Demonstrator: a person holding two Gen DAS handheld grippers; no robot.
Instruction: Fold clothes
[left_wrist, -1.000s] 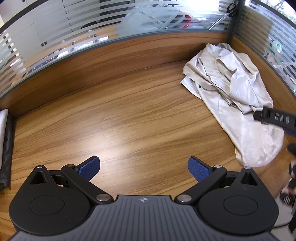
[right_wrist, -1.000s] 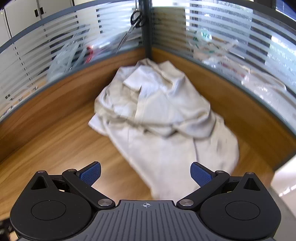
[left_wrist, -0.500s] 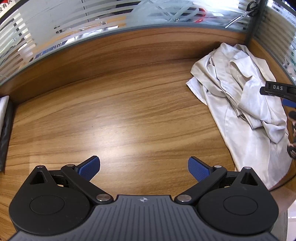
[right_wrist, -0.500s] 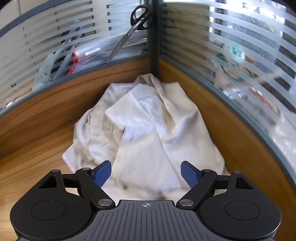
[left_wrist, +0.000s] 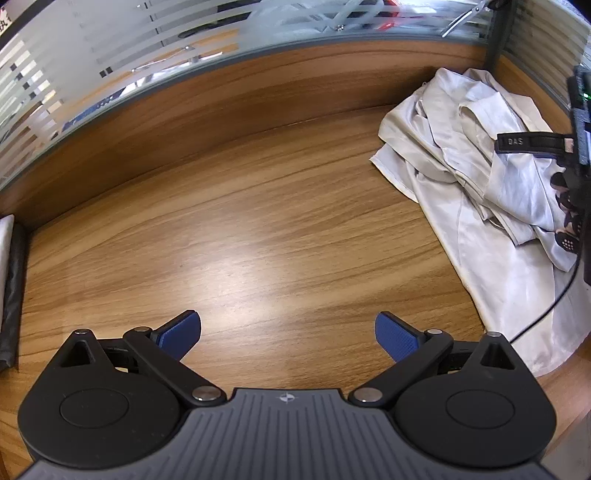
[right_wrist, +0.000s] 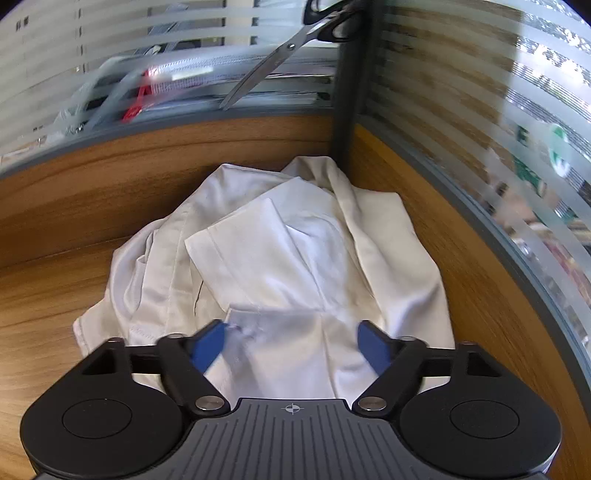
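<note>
Against the partition corner, my right gripper (right_wrist: 291, 345) narrows its jaws around a fold of the crumpled cream shirt (right_wrist: 280, 258). My left gripper (left_wrist: 288, 332) hangs over bare wooden bench (left_wrist: 240, 221), jaws wide.

A wood-grain desk (left_wrist: 258, 229) with a raised wooden back edge and frosted striped glass panels above carries the things. A crumpled cream garment (right_wrist: 295, 266) lies heaped in its far corner. A dark, flat item (left_wrist: 14, 295) rests at the left edge.
</note>
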